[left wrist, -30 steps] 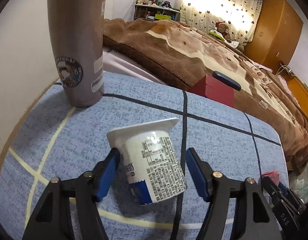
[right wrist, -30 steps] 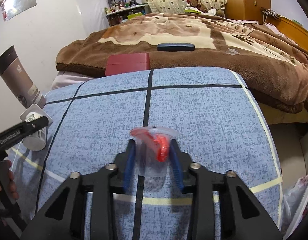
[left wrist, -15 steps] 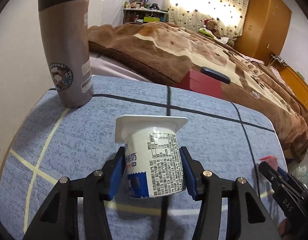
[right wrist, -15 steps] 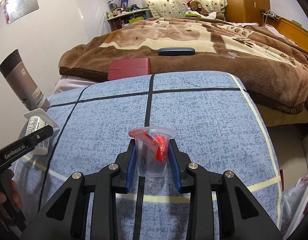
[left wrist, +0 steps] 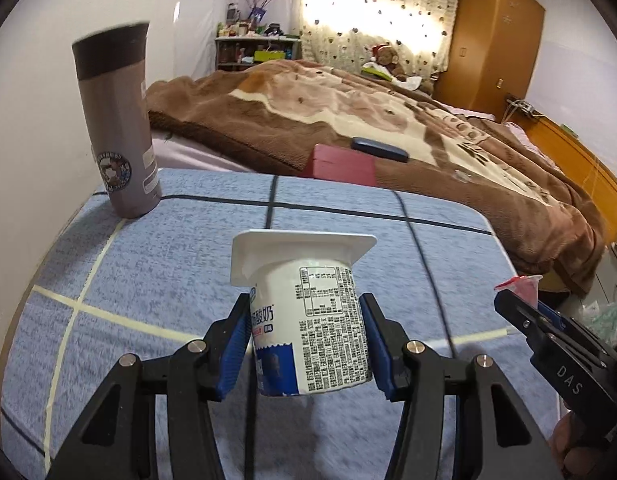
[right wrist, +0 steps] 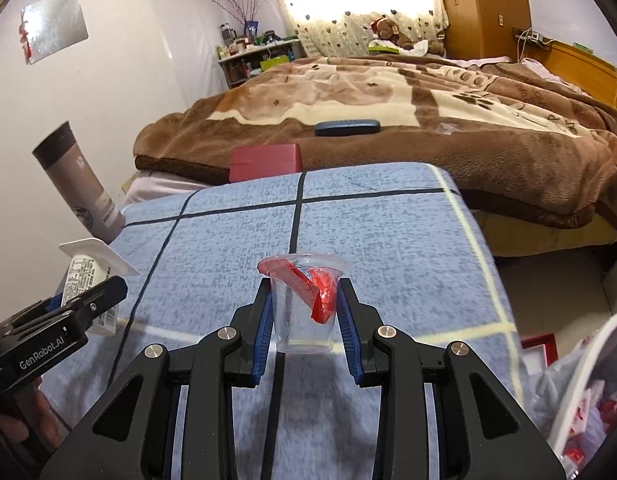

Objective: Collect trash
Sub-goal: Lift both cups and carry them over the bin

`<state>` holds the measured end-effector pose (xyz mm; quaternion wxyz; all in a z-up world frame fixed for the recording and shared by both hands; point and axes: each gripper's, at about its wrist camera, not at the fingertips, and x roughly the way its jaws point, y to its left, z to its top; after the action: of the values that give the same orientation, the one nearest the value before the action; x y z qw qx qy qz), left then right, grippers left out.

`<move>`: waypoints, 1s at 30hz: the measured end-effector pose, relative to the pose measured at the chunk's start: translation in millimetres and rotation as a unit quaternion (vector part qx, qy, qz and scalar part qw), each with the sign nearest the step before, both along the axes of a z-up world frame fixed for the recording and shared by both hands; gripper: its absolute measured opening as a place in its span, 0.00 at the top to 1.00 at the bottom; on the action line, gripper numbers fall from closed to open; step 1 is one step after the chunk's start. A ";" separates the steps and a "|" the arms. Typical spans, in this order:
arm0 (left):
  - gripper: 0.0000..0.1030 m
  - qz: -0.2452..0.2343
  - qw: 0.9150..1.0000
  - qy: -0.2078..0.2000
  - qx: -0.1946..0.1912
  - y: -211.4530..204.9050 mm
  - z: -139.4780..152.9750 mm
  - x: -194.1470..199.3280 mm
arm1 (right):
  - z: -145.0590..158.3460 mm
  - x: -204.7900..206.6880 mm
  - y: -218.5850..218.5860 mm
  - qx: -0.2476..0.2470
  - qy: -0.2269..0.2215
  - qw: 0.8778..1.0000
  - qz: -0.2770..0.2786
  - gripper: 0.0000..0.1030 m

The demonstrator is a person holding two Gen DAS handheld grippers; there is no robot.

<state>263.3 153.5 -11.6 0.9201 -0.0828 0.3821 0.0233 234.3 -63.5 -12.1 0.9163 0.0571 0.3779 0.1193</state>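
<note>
Blue tabletop [left wrist: 156, 272] under both gripped cups; tumbler [left wrist: 118, 124] near its far-left edge.

The yogurt cup [left wrist: 308, 320] bore the Chinese characters "酸奶" beside a block of fine print too small to read. The right gripper [left wrist: 548, 332] body read "DAS". The left gripper [right wrist: 64, 320] body read "GenRobot.AI".
</note>
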 end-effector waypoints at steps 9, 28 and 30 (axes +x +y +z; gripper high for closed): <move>0.46 -0.041 0.999 -0.024 0.000 -39.3 22.9 -36.8 | 16.5 -26.5 -25.5 0.014 -0.021 1.000 -0.016 0.69; 0.46 -0.155 0.986 -0.055 -0.008 -153.8 48.7 -93.1 | 37.2 -96.9 -116.7 0.017 -0.064 0.994 -0.091 0.69; 0.46 -0.171 0.984 -0.056 -0.008 -170.3 49.5 -96.8 | 37.7 -103.3 -126.7 0.016 -0.067 0.993 -0.099 0.69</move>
<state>166.6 -16.8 37.9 0.9300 -0.0247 0.3384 -0.1418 131.0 -190.1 25.5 0.9459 0.1008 0.3062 0.0372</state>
